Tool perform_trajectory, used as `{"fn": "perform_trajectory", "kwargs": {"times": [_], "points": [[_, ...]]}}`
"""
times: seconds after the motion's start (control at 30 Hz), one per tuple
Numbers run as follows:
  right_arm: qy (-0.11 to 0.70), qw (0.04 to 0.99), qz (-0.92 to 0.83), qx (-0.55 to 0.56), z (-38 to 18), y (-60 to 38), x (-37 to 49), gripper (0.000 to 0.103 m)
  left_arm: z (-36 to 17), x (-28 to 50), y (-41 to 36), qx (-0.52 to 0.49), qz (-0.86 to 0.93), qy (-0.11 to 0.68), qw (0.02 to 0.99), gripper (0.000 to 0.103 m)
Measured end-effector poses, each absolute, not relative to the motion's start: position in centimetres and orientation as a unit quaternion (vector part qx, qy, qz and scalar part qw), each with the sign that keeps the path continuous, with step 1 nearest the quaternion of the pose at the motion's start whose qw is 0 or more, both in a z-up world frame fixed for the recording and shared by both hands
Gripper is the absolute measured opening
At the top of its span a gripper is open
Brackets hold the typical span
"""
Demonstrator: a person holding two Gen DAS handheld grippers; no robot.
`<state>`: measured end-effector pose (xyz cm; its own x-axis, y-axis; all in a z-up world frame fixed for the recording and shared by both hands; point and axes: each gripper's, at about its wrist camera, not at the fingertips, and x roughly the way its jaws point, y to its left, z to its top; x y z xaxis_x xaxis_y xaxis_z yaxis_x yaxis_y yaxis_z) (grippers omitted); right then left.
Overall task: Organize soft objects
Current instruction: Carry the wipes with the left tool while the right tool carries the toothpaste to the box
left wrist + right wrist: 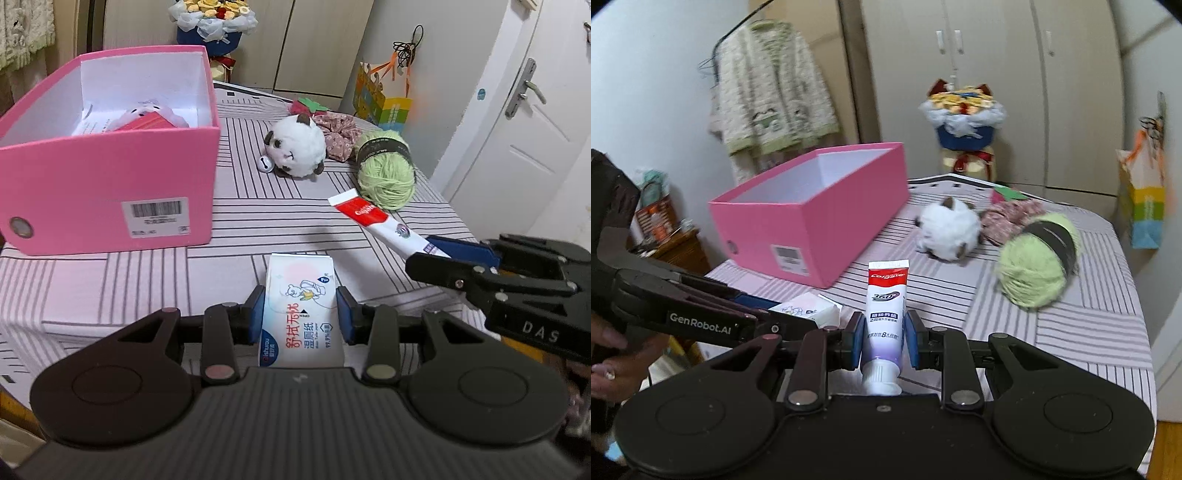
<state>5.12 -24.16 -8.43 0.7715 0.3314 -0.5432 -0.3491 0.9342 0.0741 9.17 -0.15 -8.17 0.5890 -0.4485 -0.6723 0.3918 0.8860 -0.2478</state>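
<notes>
both grippers are loaded: the left gripper (300, 314) has its jaws clamped on the wet wipes pack (301, 310), the right gripper (885, 339) on the toothpaste tube (884, 317), near the counter's front edge. next, likely carry each to the pink box (110, 177) at far left.

left claw (300, 314): black, blue pads | right claw (885, 339): black (lettered "DAS")

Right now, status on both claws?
Left claw shut on wipes. Right claw shut on toothpaste. Pink box open ahead, path clear.
</notes>
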Motion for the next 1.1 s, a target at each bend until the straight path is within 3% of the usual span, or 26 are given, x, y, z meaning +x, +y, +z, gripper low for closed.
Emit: {"fn": "perform_trajectory", "kwargs": {"times": [0.7,1.1], "points": [[0.256,0.923,0.287,-0.009,-2.0,-18.5,7.3,0.028,-0.2,7.1,8.0,-0.02,-0.2,0.323,0.925,0.038],[0.236,0.925,0.297,-0.001,0.2,-14.3,15.2,0.028,2.1,14.4,11.5,-0.038,-0.163,0.286,0.944,0.038]]}}
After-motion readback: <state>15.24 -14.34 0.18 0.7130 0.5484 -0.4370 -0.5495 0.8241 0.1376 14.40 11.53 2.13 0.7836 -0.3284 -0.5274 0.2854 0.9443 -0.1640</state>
